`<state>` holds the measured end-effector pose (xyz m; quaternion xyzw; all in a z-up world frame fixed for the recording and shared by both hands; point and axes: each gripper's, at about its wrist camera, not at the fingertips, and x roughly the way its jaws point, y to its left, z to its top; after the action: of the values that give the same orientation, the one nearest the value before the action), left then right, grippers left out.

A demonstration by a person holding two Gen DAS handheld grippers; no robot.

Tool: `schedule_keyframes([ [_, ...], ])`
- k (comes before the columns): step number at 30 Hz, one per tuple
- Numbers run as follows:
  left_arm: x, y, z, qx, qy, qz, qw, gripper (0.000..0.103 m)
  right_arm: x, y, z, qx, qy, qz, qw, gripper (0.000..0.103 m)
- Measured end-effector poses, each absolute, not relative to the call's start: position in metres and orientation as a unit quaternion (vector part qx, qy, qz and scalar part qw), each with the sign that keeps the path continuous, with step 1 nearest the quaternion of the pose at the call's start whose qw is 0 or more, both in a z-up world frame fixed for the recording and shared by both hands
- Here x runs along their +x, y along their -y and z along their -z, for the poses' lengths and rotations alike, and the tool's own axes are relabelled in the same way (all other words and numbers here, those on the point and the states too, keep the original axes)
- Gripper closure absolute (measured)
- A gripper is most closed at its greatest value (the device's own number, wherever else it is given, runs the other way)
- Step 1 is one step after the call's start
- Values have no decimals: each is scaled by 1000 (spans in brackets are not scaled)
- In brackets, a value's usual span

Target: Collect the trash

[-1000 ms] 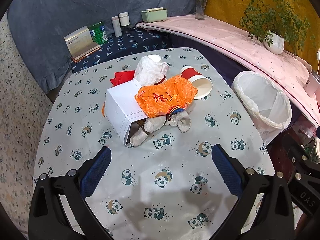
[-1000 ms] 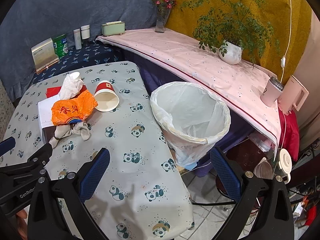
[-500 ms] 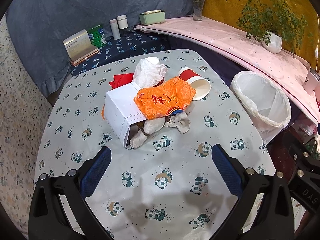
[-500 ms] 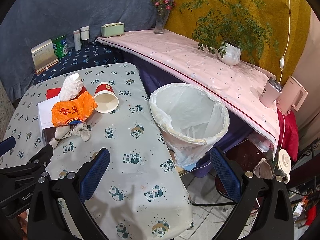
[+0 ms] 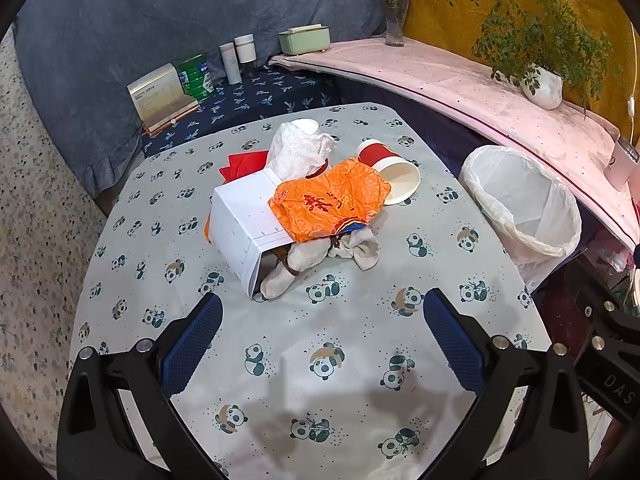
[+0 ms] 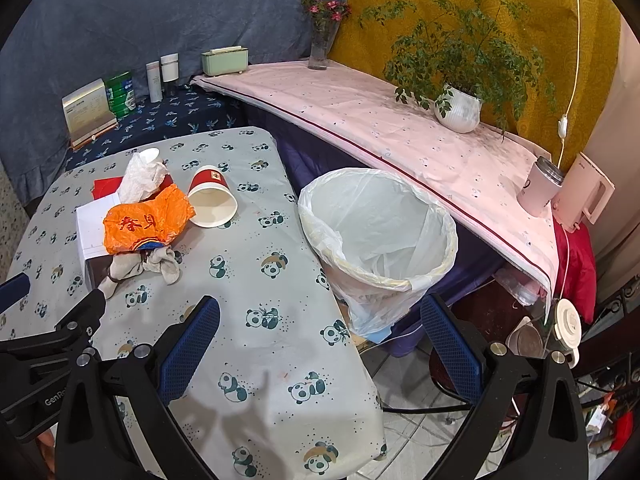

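Left gripper [image 5: 322, 316] and right gripper [image 6: 320, 318]: fingers apart, empty. Trash pile [image 5: 316, 208] mid-table; lined bin [image 6: 376, 232] right of table.

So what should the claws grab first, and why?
Probably the left claw should move forward to the grey cloth. Both claws are open and empty, the right claw too, and the cloth is the piece of the trash pile nearest the left claw. The lined bin beside the table stands empty, ready for it.
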<state>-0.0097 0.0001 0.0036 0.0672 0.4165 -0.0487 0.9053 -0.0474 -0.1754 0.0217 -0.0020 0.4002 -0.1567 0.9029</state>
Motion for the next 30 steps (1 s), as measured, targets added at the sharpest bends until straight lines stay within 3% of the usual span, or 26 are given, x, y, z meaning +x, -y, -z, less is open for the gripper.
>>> schedule_keyframes([
  [30,-6,-6,-1,61,-422,51,903,7,-45,171,-23,-7,-399,156,903,7],
])
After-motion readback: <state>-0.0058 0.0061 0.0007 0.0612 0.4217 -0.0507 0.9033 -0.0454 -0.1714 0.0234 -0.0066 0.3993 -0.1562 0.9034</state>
